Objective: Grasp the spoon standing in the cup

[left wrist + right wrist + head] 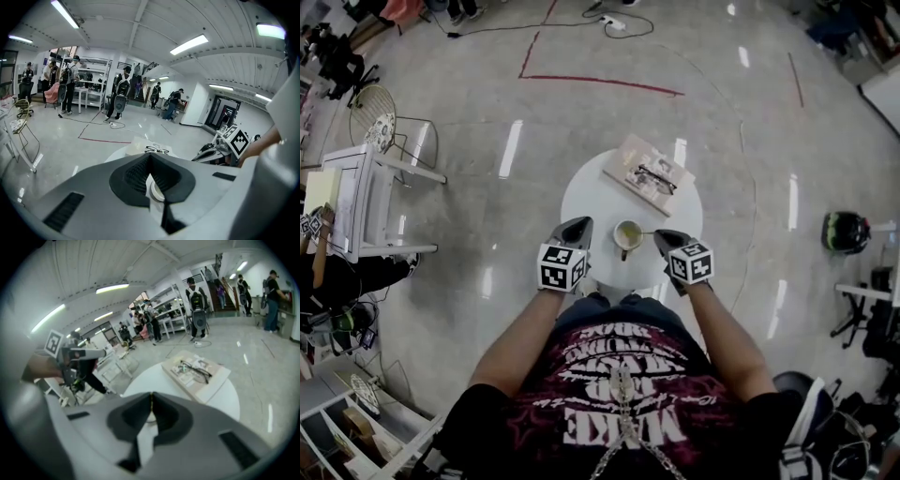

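In the head view's centre, the spoon (646, 232) leans out of the cup (627, 235) on the white worktop (591, 202), its handle reaching right to the right gripper (662, 240). Only the right gripper view shows the jaws clamped on a thin gold sliver of handle. The left gripper (578, 226), left of the cup, has its jaws together.

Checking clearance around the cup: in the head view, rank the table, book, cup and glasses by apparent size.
1. table
2. book
3. cup and glasses: they look alike in extent, so not ranked.
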Demonstrator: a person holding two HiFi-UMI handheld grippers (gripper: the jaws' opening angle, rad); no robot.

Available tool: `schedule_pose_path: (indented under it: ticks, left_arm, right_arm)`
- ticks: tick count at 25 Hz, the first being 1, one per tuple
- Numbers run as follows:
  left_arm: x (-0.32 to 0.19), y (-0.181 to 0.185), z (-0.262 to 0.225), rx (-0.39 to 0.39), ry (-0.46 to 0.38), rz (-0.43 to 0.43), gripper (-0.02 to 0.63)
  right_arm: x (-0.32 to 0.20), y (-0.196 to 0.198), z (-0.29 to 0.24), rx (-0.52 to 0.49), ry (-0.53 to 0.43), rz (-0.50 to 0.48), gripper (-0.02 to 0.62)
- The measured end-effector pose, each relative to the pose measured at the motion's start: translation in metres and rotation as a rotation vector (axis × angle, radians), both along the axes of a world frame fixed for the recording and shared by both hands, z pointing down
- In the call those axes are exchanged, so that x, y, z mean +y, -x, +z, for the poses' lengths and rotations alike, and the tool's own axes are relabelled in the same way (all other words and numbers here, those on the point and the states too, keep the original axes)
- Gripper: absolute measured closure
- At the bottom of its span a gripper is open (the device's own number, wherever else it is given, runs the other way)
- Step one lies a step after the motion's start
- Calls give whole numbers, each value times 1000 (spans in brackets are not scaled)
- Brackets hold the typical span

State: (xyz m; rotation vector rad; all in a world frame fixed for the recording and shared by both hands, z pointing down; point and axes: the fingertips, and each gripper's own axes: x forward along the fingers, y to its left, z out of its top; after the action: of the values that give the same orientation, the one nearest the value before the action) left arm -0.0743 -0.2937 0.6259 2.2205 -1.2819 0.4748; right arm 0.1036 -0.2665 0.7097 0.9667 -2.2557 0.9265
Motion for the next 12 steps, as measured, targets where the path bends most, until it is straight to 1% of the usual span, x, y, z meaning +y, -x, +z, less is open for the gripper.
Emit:
schedule_pose_path:
  ticks: [4,8,12]
  left_arm:
    - [-6,-5,-17,4,-41,17,581]
    - [-8,-12,-37,9,-90,41,581]
    - [-11,-15,-68,40,-141,42,581]
  right_arm:
    - [7,-1,-29,21,-70,-13,560]
    - [13,-6,-59,2,-115,22,560]
    - [13,-11,-92,-7,-168,44,560]
